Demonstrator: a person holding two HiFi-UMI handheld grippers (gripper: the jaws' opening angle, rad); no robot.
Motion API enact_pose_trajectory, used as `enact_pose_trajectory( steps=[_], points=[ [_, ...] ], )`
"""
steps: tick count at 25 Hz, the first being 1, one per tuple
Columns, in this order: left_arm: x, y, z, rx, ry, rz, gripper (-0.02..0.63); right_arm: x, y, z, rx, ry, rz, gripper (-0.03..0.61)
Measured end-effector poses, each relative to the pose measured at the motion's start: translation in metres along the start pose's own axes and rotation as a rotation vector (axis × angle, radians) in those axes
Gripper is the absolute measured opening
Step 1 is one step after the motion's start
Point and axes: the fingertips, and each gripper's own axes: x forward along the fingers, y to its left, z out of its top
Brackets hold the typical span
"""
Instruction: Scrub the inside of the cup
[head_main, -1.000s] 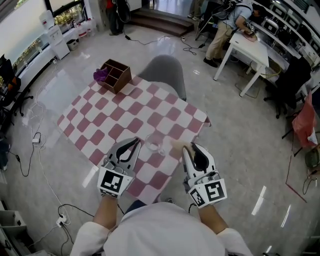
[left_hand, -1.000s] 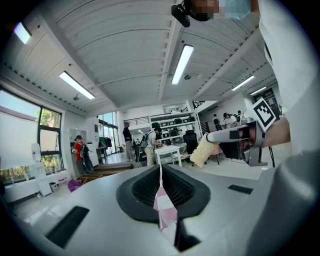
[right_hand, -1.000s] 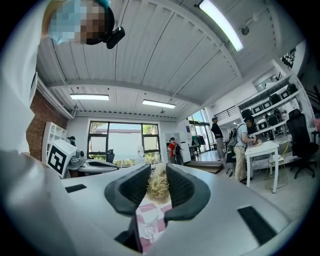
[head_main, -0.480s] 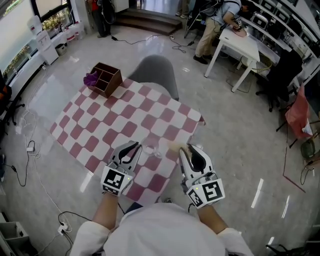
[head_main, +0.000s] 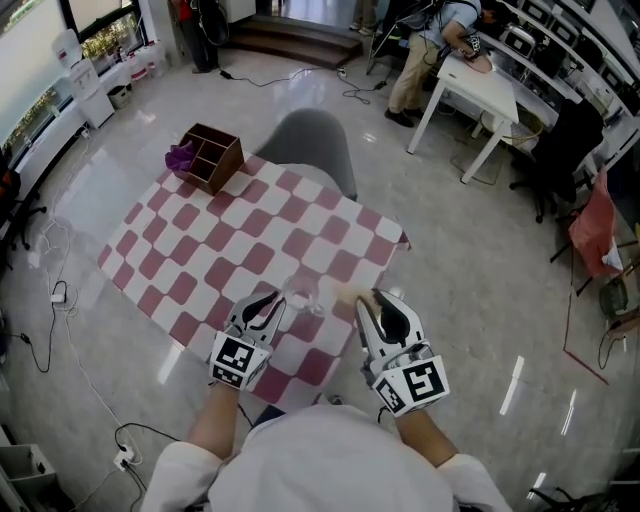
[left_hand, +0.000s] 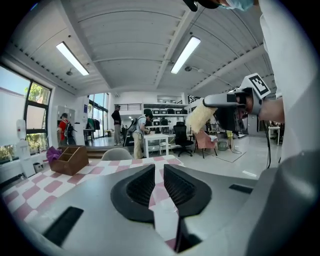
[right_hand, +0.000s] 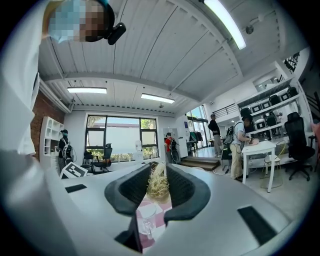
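Counter (head_main: 225, 250) has a red-and-white checked cloth. Clear cup (head_main: 301, 294) stands upright on it near the front edge, between the two grippers in the head view.

Left gripper (head_main: 271, 298) has its tips just left of the cup; can't tell if it touches. In the left gripper view its jaws are clenched to a thin slit with nothing in them, and only checked cloth shows through the gap.

Right gripper (head_main: 364, 299) sits right of the cup, apart from it. Its jaws grasp a straw-coloured scrubber (head_main: 349, 293), a fibrous tuft that sticks out past the tips toward the cup. The right gripper view shows the scrubber (right_hand: 157, 183) pinched between the pads, with the cup (right_hand: 145, 220) lower down on the cloth and outside the jaws. The scrubber is not inside the cup.

Wooden organiser box (head_main: 210, 155) stands at the far left corner of the counter, with something purple (head_main: 181, 157) in one side of it. Grey chair (head_main: 310, 140) is at the far edge. Person in the background leans over a white desk (head_main: 480, 90), well apart from the counter.
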Motion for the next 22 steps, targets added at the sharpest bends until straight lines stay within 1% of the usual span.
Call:
enact_pose_trajectory(
  steps=[3, 4, 5, 6, 7, 11, 14, 16, 19, 22],
  points=[
    [0.001, 0.001, -0.012, -0.031, 0.017, -0.005, 0.052, 0.001, 0.002, -0.001, -0.006, 0.006, 0.004, 0.106],
    [0.002, 0.001, -0.016, -0.048, 0.024, -0.007, 0.099, 0.001, 0.001, -0.001, -0.006, 0.008, 0.003, 0.106],
    [0.003, 0.001, -0.020, -0.064, 0.030, -0.011, 0.178, 0.001, 0.001, -0.002, -0.004, 0.009, 0.001, 0.106],
    [0.005, 0.000, -0.024, -0.071, 0.035, -0.017, 0.206, 0.001, 0.000, -0.003, -0.003, 0.011, -0.001, 0.106],
    [0.006, -0.001, -0.027, -0.069, 0.038, -0.023, 0.213, 0.001, -0.001, -0.004, -0.003, 0.013, -0.002, 0.106],
    [0.010, -0.006, -0.036, -0.043, 0.055, -0.062, 0.277, -0.001, -0.002, -0.006, -0.003, 0.023, -0.013, 0.106],
    [0.018, -0.011, -0.042, -0.019, 0.074, -0.094, 0.317, -0.003, -0.006, -0.006, -0.007, 0.023, -0.024, 0.106],
    [0.025, -0.011, -0.044, -0.005, 0.072, -0.097, 0.334, -0.006, -0.008, -0.007, -0.005, 0.026, -0.031, 0.106],
    [0.033, -0.011, -0.055, 0.004, 0.079, -0.106, 0.345, -0.009, -0.007, -0.011, -0.003, 0.034, -0.036, 0.106],
    [0.042, -0.013, -0.061, -0.006, 0.087, -0.112, 0.347, -0.013, -0.009, -0.014, 0.001, 0.047, -0.047, 0.106]
  ],
)
